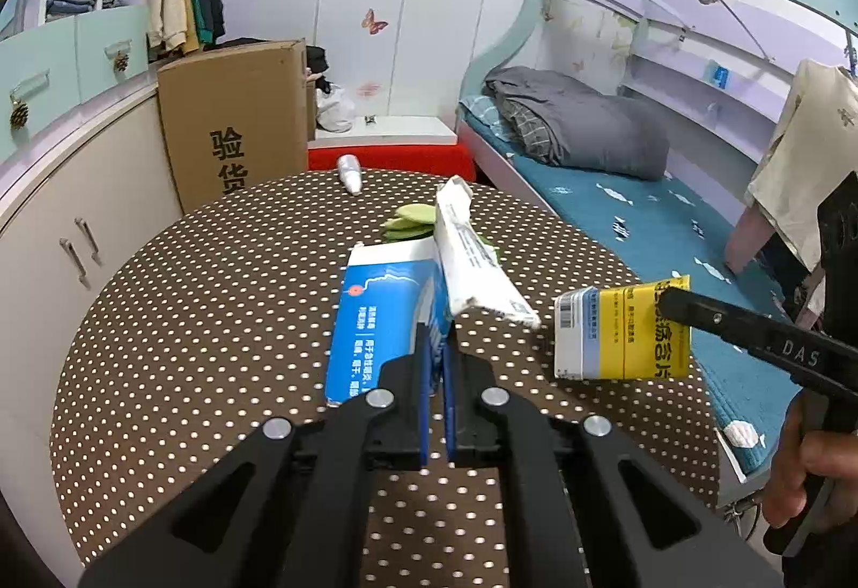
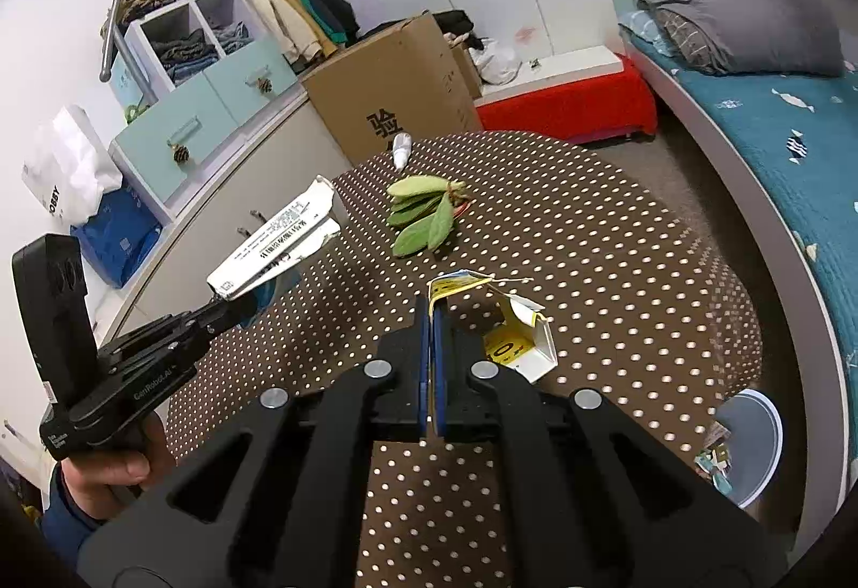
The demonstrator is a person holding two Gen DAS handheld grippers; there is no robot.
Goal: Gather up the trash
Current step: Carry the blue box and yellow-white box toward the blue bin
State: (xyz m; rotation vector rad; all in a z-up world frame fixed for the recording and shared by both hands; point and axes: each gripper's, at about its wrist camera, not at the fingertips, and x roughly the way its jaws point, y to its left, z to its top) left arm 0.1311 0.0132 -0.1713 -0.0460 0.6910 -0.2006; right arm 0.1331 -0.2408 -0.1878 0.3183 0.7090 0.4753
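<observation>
Left gripper (image 1: 437,346) clamped on blue-white carton (image 1: 397,314) held above dotted table (image 1: 214,293), right gripper (image 2: 431,314) pinching yellow box (image 2: 515,336) in the air, green leaves (image 2: 423,218) and small white bottle (image 2: 401,151) lying farther back on the table.

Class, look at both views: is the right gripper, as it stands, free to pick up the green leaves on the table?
Probably not yet. The right gripper is shut on a yellow box, so its fingers are taken. The leaves lie uncovered farther along the table, nothing blocking them; it would likely have to drop the box first.
</observation>
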